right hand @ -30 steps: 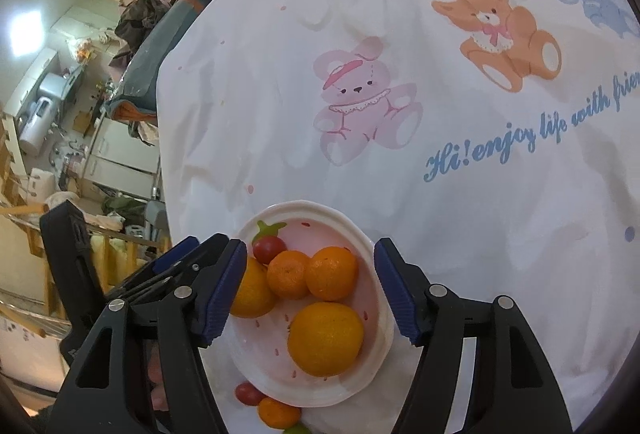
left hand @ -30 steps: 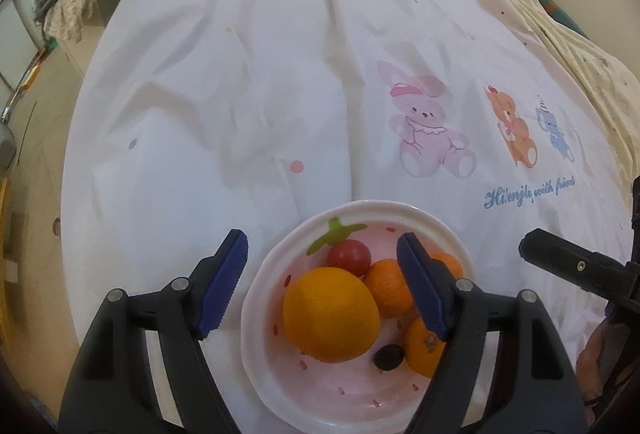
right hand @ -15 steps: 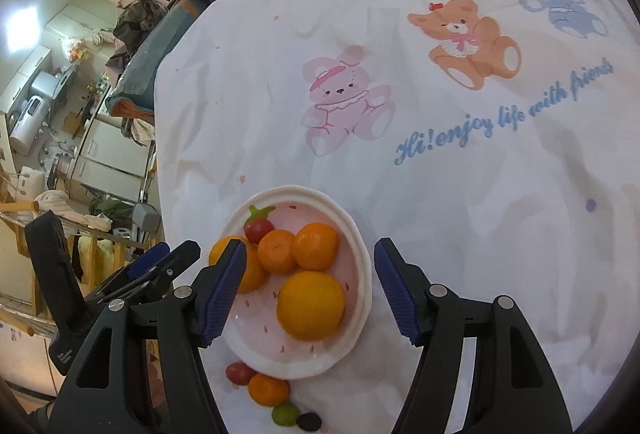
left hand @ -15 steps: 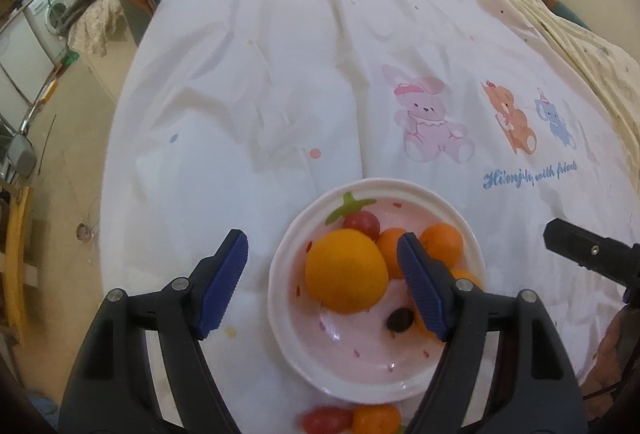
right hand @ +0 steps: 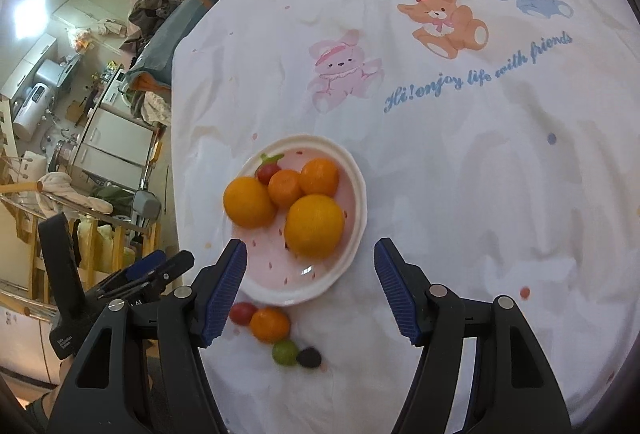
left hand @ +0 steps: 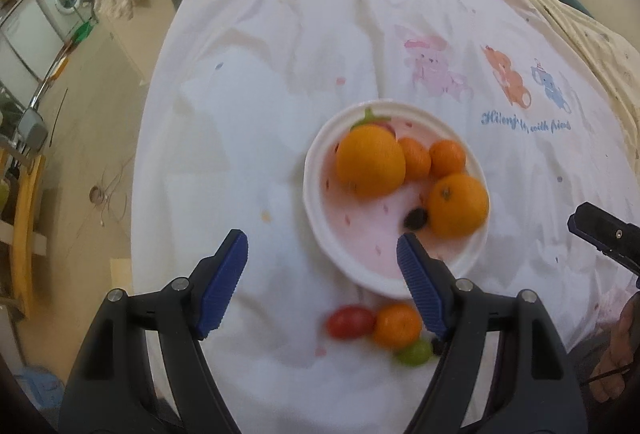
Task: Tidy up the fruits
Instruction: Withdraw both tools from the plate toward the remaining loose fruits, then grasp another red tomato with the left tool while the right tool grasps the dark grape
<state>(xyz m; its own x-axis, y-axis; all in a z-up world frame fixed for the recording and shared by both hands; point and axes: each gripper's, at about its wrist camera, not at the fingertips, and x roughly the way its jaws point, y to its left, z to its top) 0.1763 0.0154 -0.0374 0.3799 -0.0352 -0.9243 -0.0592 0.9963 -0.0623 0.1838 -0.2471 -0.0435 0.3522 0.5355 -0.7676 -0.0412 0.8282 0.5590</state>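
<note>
Both tools are hovering with their blue pads spread and nothing between them. The left tool (left hand: 322,266) is hanging over the near rim of the pink plate (left hand: 360,274); the right tool (right hand: 310,266) is hanging over the same rim from the other side.

The plate is sitting on the white cartoon-print sheet (right hand: 480,174) covering the bed. It is holding a large orange (right hand: 315,226), a second orange (right hand: 248,202) at its left edge, two mandarins (right hand: 320,176), a cherry tomato (right hand: 267,173) and, in the left wrist view, a dark grape (left hand: 415,219) touching the second orange.

Four loose fruits are lying in a short row on the sheet just outside the plate's near rim, below and behind the pad tips: a red cherry tomato (right hand: 242,313), a small mandarin (right hand: 270,324), a green grape (right hand: 285,352) and a dark grape (right hand: 309,357). The row is running diagonally, tomato nearest the plate, and its members are touching or nearly so.

- Probable step: gathering the loose fruits into the plate.
- Nearer tool: the row is lying close under the right pad of the left tool and the left pad of the right tool; neither is clearly nearer.
- Obstruction: the neighbouring fruits are crowding any single pick, and the plate rim is standing between the row and the plate's open pink floor.
</note>
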